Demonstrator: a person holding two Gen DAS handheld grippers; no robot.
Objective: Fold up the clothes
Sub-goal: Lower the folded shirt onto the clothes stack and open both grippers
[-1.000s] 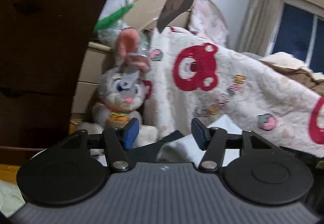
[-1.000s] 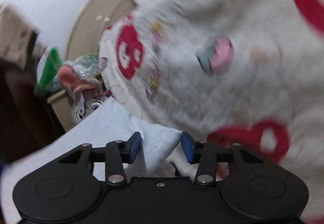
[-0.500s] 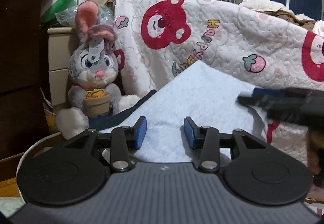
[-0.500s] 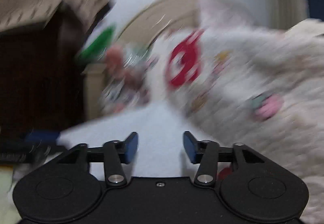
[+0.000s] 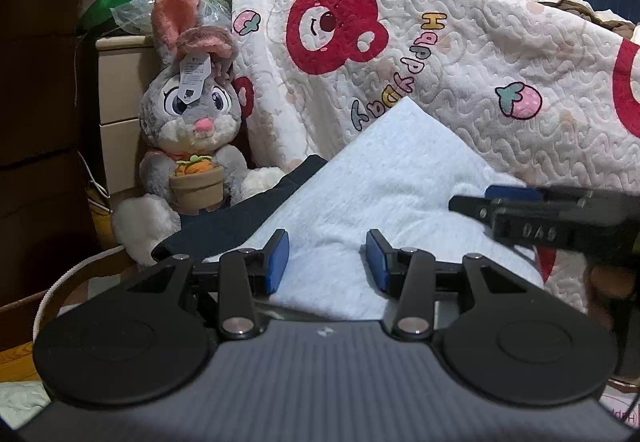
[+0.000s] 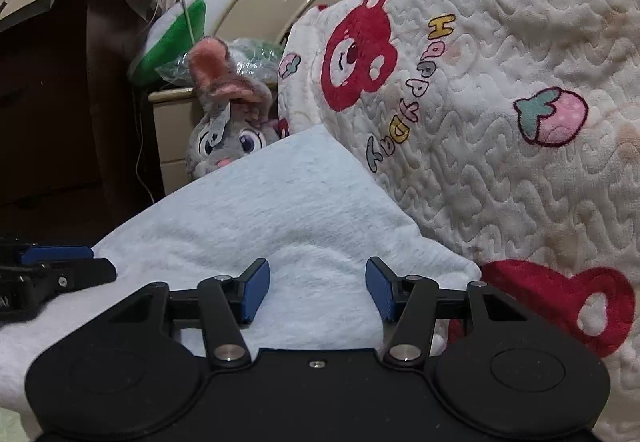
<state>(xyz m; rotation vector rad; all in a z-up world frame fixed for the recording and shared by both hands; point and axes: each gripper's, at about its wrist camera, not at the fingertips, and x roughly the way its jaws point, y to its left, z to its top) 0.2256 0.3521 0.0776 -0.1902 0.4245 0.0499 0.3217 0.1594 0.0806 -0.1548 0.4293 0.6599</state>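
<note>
Left wrist view, lower centre: your left tool (image 5: 327,262) stands with its blue pads partly spread, having just narrowed; the pale blue garment (image 5: 384,182) lies between and under them, but neither pad presses on it. The garment fills the lower centre of the frame, its folded corner pointing up toward the bear-print quilt (image 5: 460,54). A dark garment (image 5: 240,218) shows from under its left edge, just beside the plush rabbit (image 5: 192,134) at centre left. Your right tool enters from the right edge, over the garment's right side.

Right wrist view, lower centre: your right tool (image 6: 317,290) is spread wide, its jaws having just been opening, with the pale blue garment (image 6: 280,210) between the pads and untouched by them. The quilt (image 6: 500,102) bulges directly against the garment's right edge.

Risks, as a judgement:
- Close either tool too deep and you may pinch the dark garment, or the quilt, along with the pale one.
- Grip only the top layer and the fold will likely slide open.
- The quilt crowding the right edge could drag or rumple the cloth as you move it.
</note>
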